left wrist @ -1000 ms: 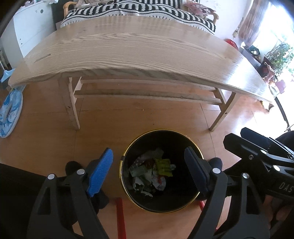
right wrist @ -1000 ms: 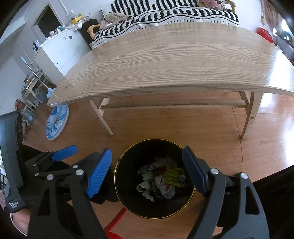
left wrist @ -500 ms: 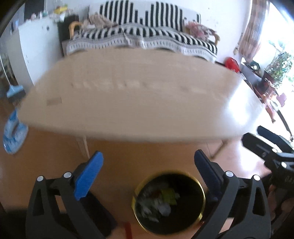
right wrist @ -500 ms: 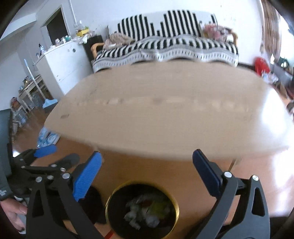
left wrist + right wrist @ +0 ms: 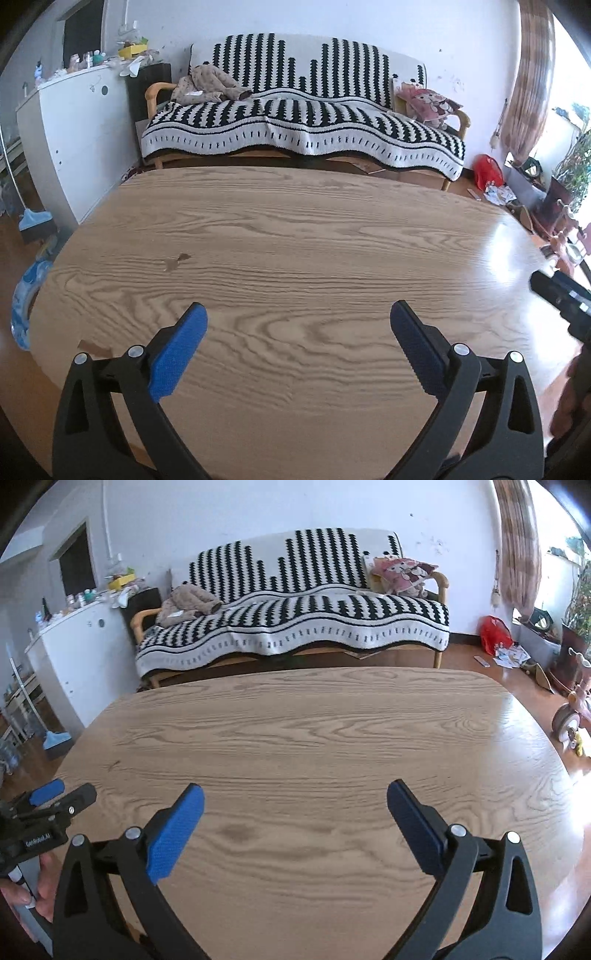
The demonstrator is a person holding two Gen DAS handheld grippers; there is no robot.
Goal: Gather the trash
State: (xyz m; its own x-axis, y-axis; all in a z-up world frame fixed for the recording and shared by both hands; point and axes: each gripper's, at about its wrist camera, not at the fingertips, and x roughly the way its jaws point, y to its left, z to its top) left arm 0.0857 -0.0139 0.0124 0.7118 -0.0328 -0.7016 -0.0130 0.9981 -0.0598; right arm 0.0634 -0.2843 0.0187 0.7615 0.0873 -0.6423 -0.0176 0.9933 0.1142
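Left wrist view shows the left gripper [image 5: 297,325] and right gripper [image 5: 295,805] both wide open and empty over the bare oak-grain wooden table [image 5: 295,236], no trash visible, so the next move calls for scanning elsewhere.

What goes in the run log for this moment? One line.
left gripper: open, empty | right gripper: open, empty | both over light oak-grain wooden table | no trash visible on tabletop

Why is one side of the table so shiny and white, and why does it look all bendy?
Left wrist view: window light glares off the oval wooden table at its right edge. Right wrist view: a softer sheen there. The fisheye lens bends both pictures; both are sharp.
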